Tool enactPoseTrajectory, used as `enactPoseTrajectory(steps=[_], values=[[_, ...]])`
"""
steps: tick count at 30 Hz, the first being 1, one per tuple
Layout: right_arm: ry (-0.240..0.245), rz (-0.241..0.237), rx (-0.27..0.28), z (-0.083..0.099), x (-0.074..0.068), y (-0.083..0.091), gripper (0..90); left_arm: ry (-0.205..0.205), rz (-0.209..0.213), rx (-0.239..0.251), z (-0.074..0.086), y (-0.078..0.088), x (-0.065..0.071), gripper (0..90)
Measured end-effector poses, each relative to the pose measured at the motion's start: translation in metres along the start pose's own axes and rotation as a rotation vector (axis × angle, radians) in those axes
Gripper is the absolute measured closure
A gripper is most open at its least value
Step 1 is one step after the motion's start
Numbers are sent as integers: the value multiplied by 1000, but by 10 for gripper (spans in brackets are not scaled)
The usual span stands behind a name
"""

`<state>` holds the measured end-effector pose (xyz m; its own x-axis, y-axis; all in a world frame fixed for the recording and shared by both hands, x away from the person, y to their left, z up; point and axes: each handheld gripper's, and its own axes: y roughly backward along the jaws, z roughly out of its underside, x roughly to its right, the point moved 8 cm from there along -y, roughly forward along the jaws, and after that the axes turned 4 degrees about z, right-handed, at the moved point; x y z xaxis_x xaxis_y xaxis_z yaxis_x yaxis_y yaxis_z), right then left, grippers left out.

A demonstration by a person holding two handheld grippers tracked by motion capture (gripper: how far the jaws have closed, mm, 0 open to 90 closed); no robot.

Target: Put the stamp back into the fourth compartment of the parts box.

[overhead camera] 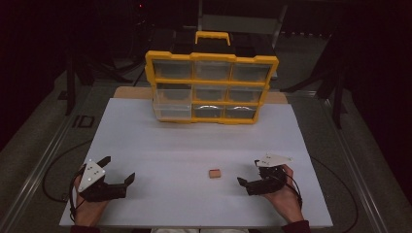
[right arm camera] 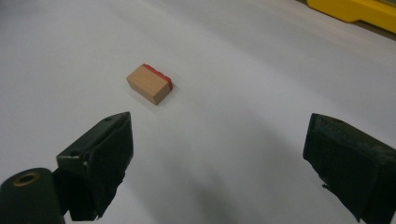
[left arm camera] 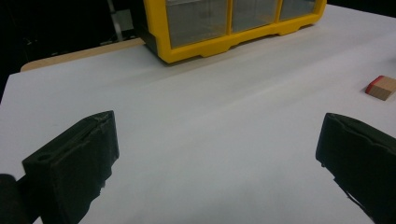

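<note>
While both hands rest low on the white table [overhead camera: 194,145], I read my left gripper [overhead camera: 118,171] at about seven o'clock in the high view, its jaws spread wide with nothing between them. My left hand [overhead camera: 87,211] wraps the body from below, and the grey three-cornered plate [overhead camera: 91,174] sits on top. In the left gripper view the two black jaws stand far apart over bare white surface, and the small wooden block [left arm camera: 381,87] lies off at two o'clock, well clear of them.

My right gripper [overhead camera: 248,174] sits at about five o'clock in the high view, held in my right hand [overhead camera: 284,194], jaws also wide and empty, pointing toward the table's middle. The block [overhead camera: 214,173], tan wood with a red edge, lies flat on the table between the two grippers, nearer the right one and touching neither. In the right gripper view it [right arm camera: 149,84] sits ahead of the left-hand jaw at eleven o'clock, beyond the jaw tips, not between them.

At twelve o'clock, on the far side of the table, stands a yellow organizer [overhead camera: 212,87] with clear drawers in three rows and a yellow handle [overhead camera: 212,36] on top. I cannot tell what the drawers hold.
</note>
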<state>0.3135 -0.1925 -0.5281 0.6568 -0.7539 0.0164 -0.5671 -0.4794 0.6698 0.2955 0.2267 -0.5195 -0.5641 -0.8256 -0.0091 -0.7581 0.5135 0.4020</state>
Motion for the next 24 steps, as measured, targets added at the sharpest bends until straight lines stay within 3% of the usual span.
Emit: enactPoseTrajectory(steps=[24], values=[[81,-54,-74,-23,-20,-28,77,-6,-4,-5,3,-4,1,2]])
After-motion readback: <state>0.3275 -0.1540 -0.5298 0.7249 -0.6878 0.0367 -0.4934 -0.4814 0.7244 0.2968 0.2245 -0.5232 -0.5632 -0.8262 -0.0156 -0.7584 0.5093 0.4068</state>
